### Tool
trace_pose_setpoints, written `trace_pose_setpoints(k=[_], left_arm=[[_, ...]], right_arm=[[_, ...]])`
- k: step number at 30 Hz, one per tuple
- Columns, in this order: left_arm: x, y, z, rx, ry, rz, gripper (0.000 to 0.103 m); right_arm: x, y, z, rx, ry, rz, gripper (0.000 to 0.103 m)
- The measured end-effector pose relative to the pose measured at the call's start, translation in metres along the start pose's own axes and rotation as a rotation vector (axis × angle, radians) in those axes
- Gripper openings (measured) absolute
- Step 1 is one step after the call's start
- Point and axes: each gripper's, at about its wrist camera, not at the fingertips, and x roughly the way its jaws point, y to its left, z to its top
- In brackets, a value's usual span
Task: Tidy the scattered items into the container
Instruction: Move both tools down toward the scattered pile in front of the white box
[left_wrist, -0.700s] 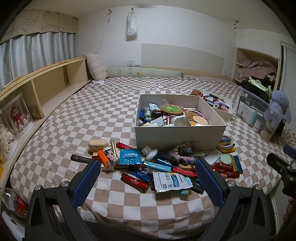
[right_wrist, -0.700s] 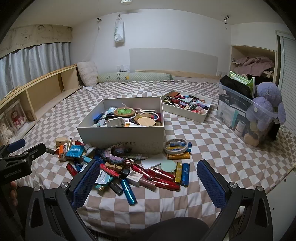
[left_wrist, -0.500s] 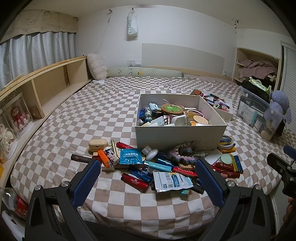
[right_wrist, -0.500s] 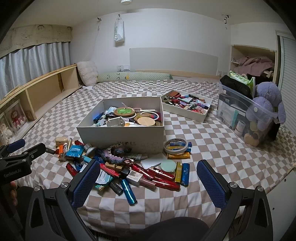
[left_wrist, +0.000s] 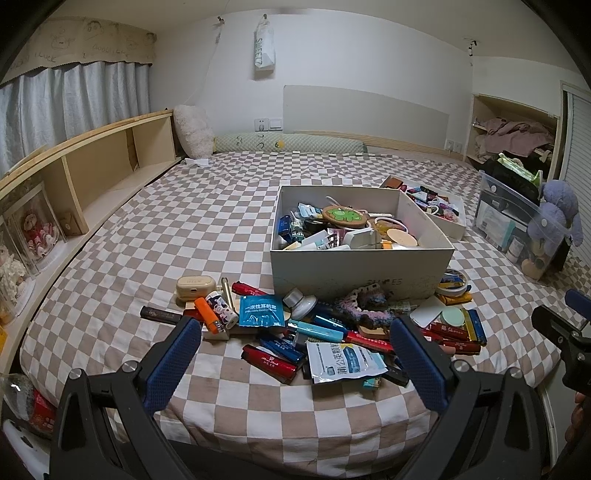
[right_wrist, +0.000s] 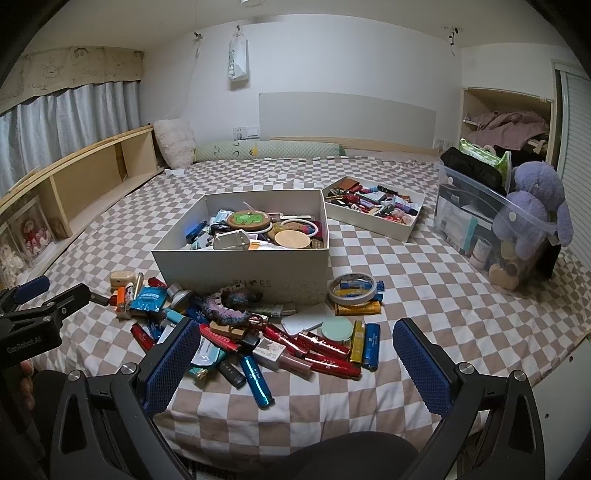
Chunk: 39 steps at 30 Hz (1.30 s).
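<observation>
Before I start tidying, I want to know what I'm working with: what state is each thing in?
Left hand-held gripper: open, empty.
Right hand-held gripper: open, empty.
Big box: lidless, part full.
Small tray: open, full of small items.
Tape roll: lying flat beside the big box.
Blue packet: flat on the bed, outside the box.
Clear bin: packed, plush toy on it.
</observation>
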Motion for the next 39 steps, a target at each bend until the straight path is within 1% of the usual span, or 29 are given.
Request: trace_pose_setpoints(k=[6,20,27,30,34,37,39], left_arm=[[0.016,0.004,-0.004,-0.016,0.026,0.003,0.103],[0.048,0.004,-0.01,-0.009,0.087,0.006,0.103],[0.068,0.011,-0.017,-0.037,0.118,-0.009,0.103],[0.074,0.011,-0.021,-0.017,0.129,-0.012,0.103],[0.089,0.015,-0.031,-0.021,0.186,-0.051,0.103],[0.101,0.015,-0.039,-0.017,0.224,-0.045,0.103],[0.109,0.014,-0.045,-0.007,0.252,-0.042,0.103]], right_arm=[[0.008,0.0,-0.002,0.003,0.019,0.002,0.103],[0.043,-0.002,-0.009,0.016,0.093,0.008,0.103],[0.065,-0.007,-0.013,0.039,0.142,0.01,0.103],[0.073,-0.011,-0.016,0.06,0.152,0.014,0.103],[0.087,-0.015,-0.022,0.084,0.171,0.031,0.103],[0.101,-0.014,-0.028,0.07,0.227,0.054,0.103],[0.113,-0.006,-0.034,0.01,0.281,0.049,0.103]])
